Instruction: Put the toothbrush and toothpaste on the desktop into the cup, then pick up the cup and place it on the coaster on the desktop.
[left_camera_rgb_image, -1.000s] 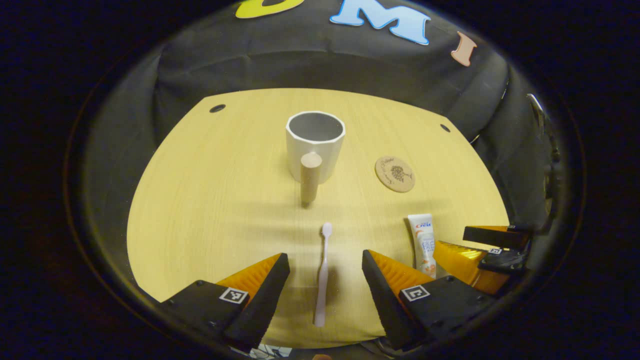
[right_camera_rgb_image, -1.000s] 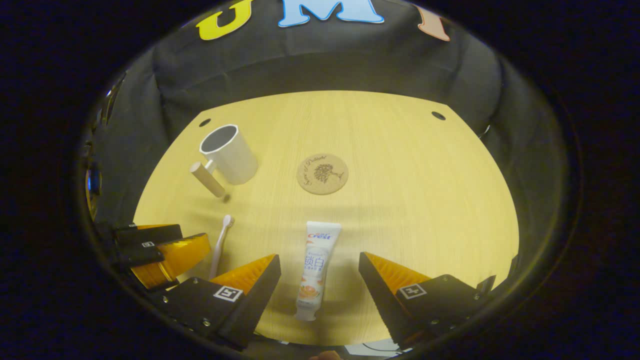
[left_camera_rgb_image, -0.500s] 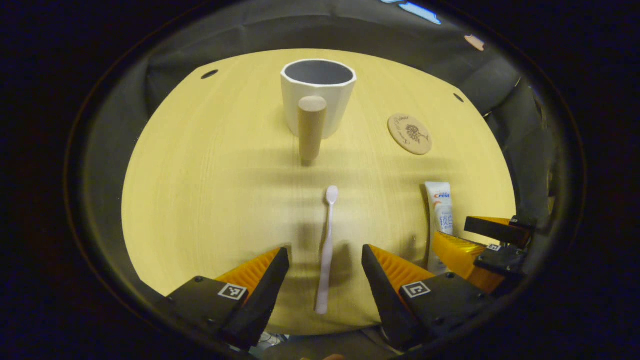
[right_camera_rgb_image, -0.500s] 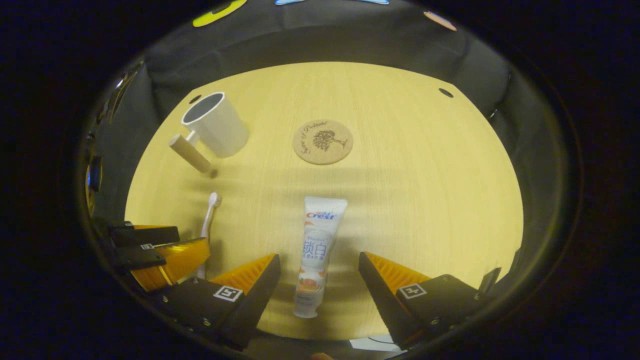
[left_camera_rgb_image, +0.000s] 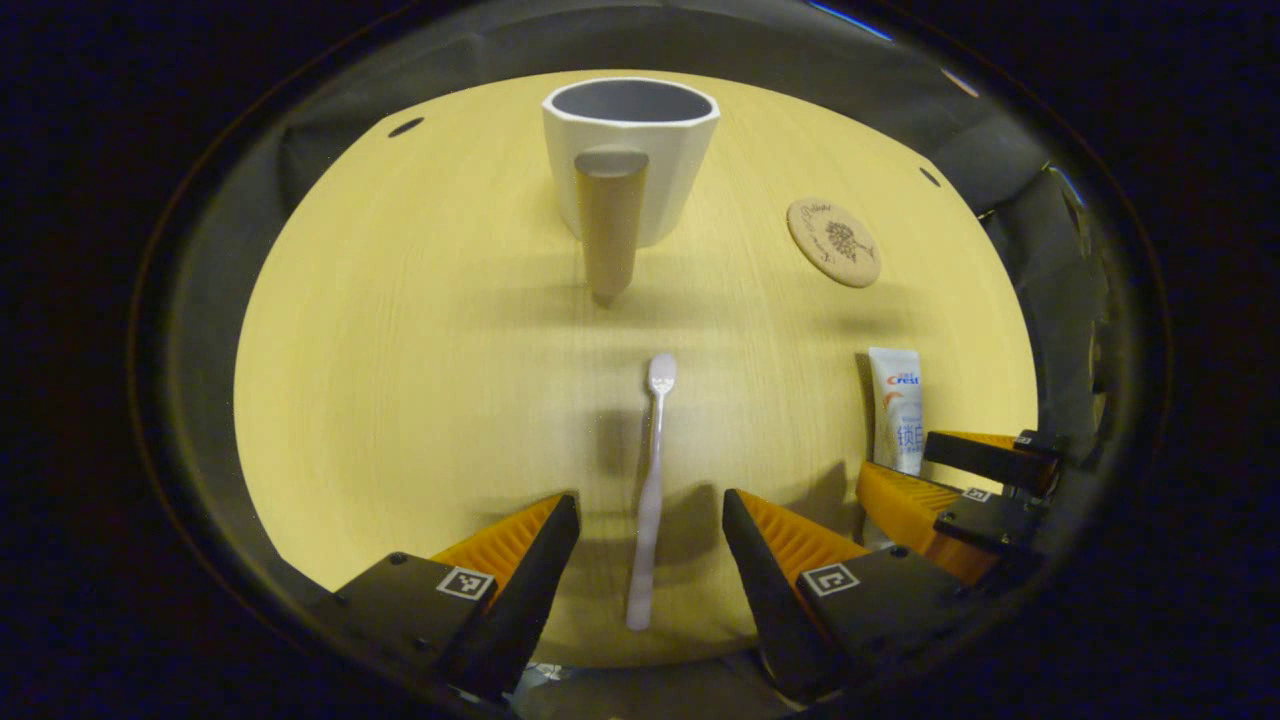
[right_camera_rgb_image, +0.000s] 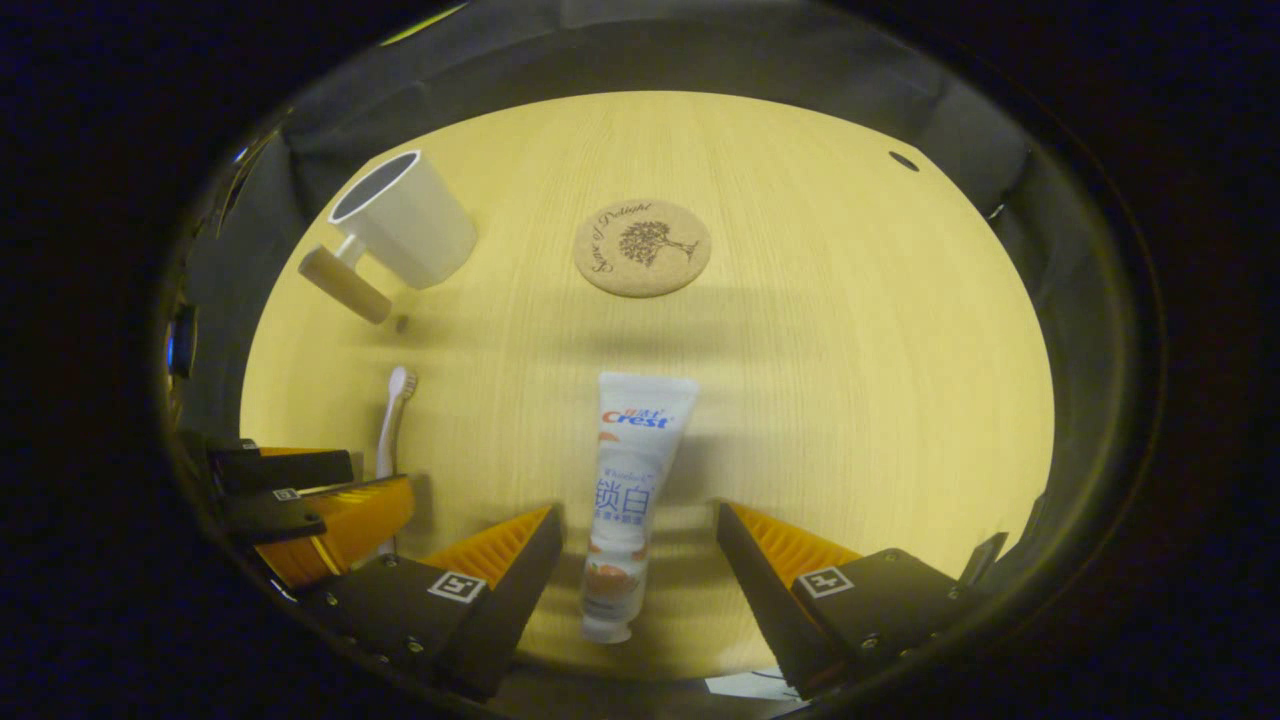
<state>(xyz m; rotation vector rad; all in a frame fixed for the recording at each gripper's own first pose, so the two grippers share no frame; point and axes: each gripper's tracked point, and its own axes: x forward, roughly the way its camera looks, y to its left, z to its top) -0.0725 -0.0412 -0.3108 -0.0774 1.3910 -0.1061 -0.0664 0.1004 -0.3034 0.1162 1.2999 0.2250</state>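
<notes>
A pale toothbrush (left_camera_rgb_image: 651, 480) lies flat on the wooden desktop (left_camera_rgb_image: 420, 370), its handle between the spread fingers of my left gripper (left_camera_rgb_image: 650, 515), which is open and not touching it. The white cup (left_camera_rgb_image: 630, 150) with its wooden handle (left_camera_rgb_image: 608, 235) stands farther ahead. In the right gripper view the toothpaste tube (right_camera_rgb_image: 628, 490) lies lengthwise between the fingers of my right gripper (right_camera_rgb_image: 638, 525), also open and clear of it. The round cork coaster (right_camera_rgb_image: 642, 248) sits beyond the tube, the cup (right_camera_rgb_image: 405, 218) at the far left, the toothbrush (right_camera_rgb_image: 392, 415) and the left gripper (right_camera_rgb_image: 320, 500) at the lower left.
The coaster (left_camera_rgb_image: 834, 242) and toothpaste (left_camera_rgb_image: 898, 405) lie to the right in the left gripper view, with the right gripper (left_camera_rgb_image: 950, 490) over the tube. Small dark holes (left_camera_rgb_image: 405, 127) mark the desktop's far corners. Black cloth walls close in the table.
Both grippers have come lower and forward, so the toothbrush and the toothpaste now lie deeper between their open fingers. The cup, coaster and both items have stayed in place.
</notes>
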